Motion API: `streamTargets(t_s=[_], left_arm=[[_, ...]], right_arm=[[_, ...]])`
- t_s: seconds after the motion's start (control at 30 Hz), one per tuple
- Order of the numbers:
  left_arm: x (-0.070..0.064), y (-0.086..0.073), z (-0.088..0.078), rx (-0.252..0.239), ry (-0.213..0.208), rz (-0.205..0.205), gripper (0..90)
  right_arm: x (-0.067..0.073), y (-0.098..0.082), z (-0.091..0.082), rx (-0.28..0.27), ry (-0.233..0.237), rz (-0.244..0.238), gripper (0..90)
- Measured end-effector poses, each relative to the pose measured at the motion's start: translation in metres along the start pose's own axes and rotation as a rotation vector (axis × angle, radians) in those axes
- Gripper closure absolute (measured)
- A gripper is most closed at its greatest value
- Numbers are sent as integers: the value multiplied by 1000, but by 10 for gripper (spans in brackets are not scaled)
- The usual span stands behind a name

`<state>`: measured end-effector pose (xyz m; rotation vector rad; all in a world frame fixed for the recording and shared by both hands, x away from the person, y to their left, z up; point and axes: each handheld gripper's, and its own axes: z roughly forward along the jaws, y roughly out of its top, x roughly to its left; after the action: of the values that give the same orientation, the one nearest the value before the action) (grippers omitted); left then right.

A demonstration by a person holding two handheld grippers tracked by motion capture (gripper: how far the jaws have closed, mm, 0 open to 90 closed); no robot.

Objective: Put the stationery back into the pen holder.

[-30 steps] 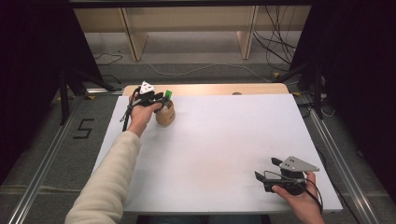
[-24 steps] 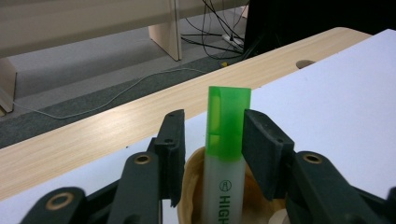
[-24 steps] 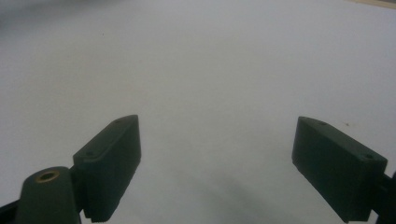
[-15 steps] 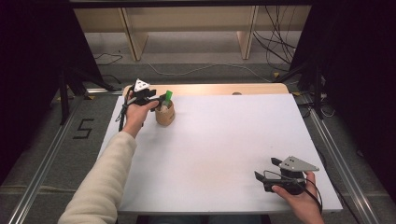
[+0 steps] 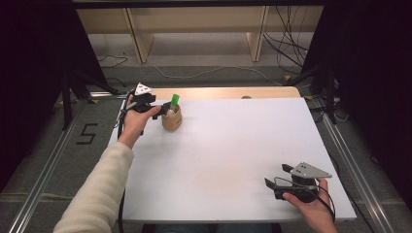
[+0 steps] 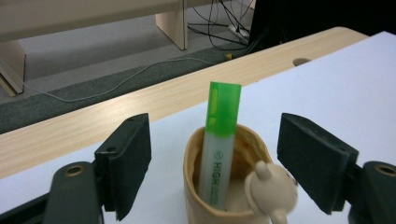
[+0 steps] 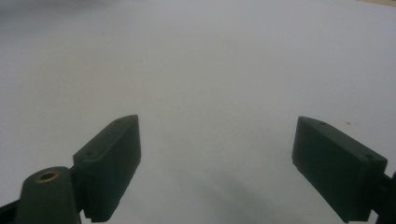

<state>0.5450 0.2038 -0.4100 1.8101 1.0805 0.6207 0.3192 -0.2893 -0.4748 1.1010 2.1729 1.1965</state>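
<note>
A tan cup [image 5: 172, 119] with a small bear figure [image 6: 271, 190] on its rim stands at the far left of the white table [image 5: 228, 145]. A green highlighter [image 5: 173, 102] stands in the cup, cap up [image 6: 223, 112]. My left gripper [image 5: 163, 110] is open just left of the cup; in the left gripper view the cup [image 6: 224, 186] sits between its two spread jaws, apart from both. My right gripper [image 5: 271, 185] is open near the table's front right edge, held low over bare white surface, with nothing between its fingers [image 7: 112, 163].
A wooden strip [image 5: 228, 92] with a round hole [image 5: 247, 97] runs along the table's far edge. Beyond it lie grey floor, cables [image 5: 286, 43] and wooden shelf legs [image 5: 257, 34]. Metal rails [image 5: 359, 174] flank both sides of the table.
The left hand and gripper have drawn slightly back to the left of the cup, leaving the highlighter standing in it. The right gripper has stayed put.
</note>
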Motion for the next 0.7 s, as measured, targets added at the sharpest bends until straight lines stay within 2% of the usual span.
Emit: streamTargets(t_s=[0.1, 0.47, 0.63, 0.7], left_arm=[[-3, 0, -7, -10, -1, -4, 236], [-17, -15, -28, 35, -18, 18, 220], [-26, -25, -37, 31, -47, 24, 219], [-29, -28, -39, 36, -56, 39, 219]], right_arm=[[0, 0, 0, 1, 2, 0, 163], [1, 1, 1, -3, 4, -2, 163], [1, 1, 1, -2, 5, -2, 163], [2, 1, 2, -2, 6, -5, 163]])
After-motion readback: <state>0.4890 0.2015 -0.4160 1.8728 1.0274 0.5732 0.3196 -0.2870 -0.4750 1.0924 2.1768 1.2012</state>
